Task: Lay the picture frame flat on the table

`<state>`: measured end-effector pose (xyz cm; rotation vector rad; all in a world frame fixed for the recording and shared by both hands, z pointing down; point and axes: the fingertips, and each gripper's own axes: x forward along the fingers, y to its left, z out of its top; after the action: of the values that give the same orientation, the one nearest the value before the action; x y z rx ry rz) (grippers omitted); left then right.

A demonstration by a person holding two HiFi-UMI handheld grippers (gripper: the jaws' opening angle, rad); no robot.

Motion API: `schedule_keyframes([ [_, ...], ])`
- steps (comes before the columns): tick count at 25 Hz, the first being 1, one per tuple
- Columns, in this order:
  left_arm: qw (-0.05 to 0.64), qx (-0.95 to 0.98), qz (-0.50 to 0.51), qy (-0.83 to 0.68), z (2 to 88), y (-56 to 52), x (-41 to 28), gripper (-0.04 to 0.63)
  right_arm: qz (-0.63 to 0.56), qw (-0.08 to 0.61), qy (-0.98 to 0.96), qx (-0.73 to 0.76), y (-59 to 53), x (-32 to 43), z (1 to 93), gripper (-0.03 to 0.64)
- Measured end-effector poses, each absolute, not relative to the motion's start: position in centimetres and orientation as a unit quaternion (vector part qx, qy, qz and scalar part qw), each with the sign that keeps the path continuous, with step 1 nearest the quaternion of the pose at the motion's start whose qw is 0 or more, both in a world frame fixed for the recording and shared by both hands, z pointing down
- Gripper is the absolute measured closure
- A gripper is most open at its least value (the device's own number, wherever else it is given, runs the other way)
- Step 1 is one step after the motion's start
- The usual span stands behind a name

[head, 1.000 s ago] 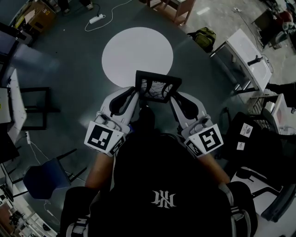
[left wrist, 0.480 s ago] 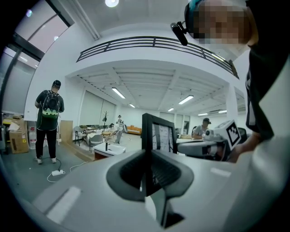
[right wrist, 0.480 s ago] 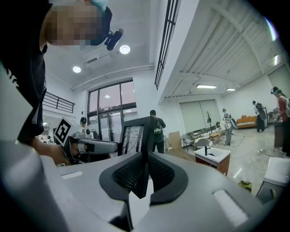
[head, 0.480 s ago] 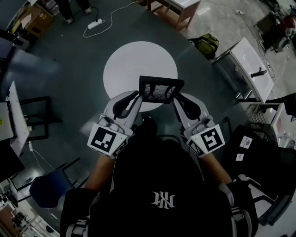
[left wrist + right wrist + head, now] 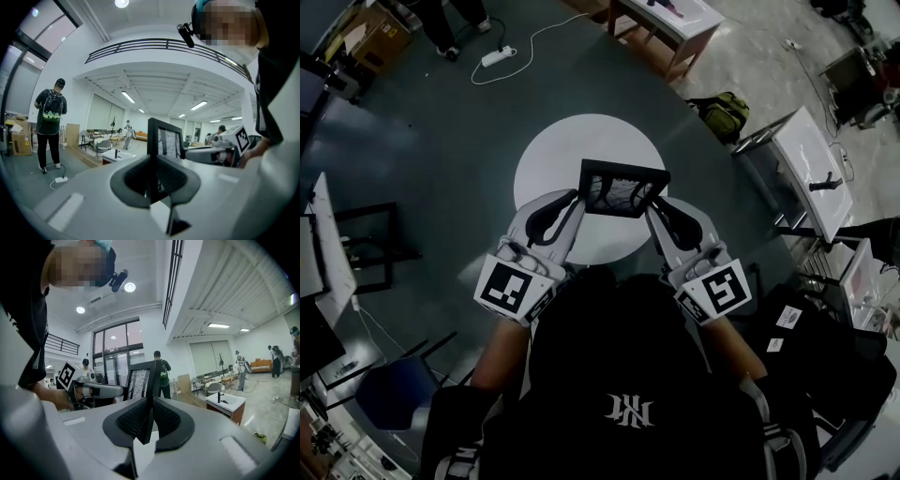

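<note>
A black picture frame with a line drawing in it hangs tilted over the round white table, held by both sides. My left gripper is shut on its left edge and my right gripper on its right edge. In the left gripper view the frame stands edge-on between the dark pads of the left gripper. The right gripper view shows the frame clamped the same way in the right gripper. The frame's underside and the table right below it are hidden.
A wooden-legged table stands at the back and a white desk at the right. A green bag and a power strip lie on the floor. A blue chair is at the near left. A person stands across the room.
The round table has drawn nearer in the head view, so the frame now hangs over the tabletop rather than its near edge. Both grippers keep their hold on it.
</note>
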<state>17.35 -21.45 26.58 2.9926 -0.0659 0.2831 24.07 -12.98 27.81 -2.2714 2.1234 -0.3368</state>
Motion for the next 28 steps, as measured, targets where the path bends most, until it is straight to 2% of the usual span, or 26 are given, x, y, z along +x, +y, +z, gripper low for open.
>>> schedule_keyframes([
  [8, 0.084, 0.99, 0.096, -0.056, 28.5, -24.0, 20.0, 0.561, -0.131, 0.003, 0.702, -0.7, -15.9, 27.0, 29.8, 0.578],
  [17, 0.09, 0.981, 0.106, -0.138, 29.6, -23.1, 25.9, 0.561, -0.14, 0.002, 0.757, -0.638, -15.7, 33.8, 30.6, 0.58],
  [28, 0.116, 0.956, 0.133, -0.234, 33.3, -25.3, 23.9, 0.561, -0.189, -0.017, 0.814, -0.549, -19.0, 32.6, 35.0, 0.581],
])
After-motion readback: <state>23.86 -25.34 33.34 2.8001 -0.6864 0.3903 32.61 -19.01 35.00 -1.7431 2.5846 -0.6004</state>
